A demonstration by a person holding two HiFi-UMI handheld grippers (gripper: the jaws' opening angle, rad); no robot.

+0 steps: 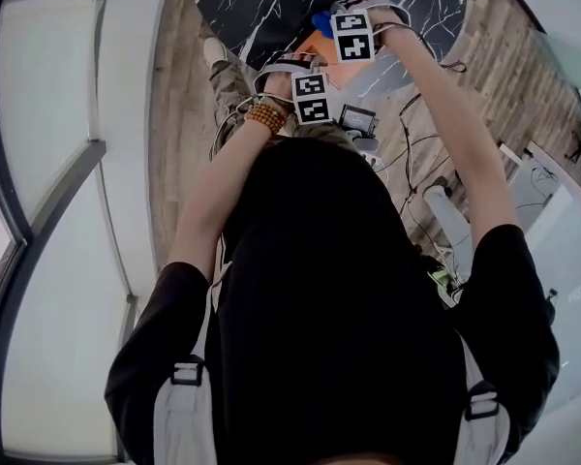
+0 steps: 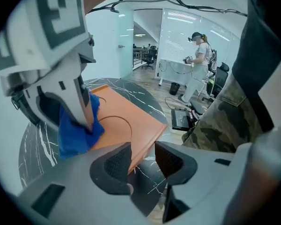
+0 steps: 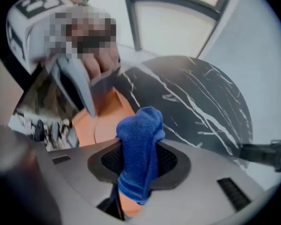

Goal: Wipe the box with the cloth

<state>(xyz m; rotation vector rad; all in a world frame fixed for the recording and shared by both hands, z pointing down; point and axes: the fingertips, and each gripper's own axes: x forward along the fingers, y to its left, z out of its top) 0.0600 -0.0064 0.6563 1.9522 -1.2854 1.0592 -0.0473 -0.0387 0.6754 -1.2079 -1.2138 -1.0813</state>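
Blue cloth [image 3: 139, 144], clamped in the right gripper's [image 3: 139, 162] fingers, presses on the orange box [image 2: 131, 123]; the left gripper's [image 2: 143, 159] fingers stand apart around its corner. Wiping looks underway, unfinished.

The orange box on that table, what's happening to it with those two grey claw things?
A person is wiping it with hand-held tools. The right claw pinches a blue cloth and presses it onto the top of the orange box, which lies flat on the black marbled table. The left claw is open, with a corner of the box in the gap between its jaws, seemingly to steady it. The wiping looks under way.
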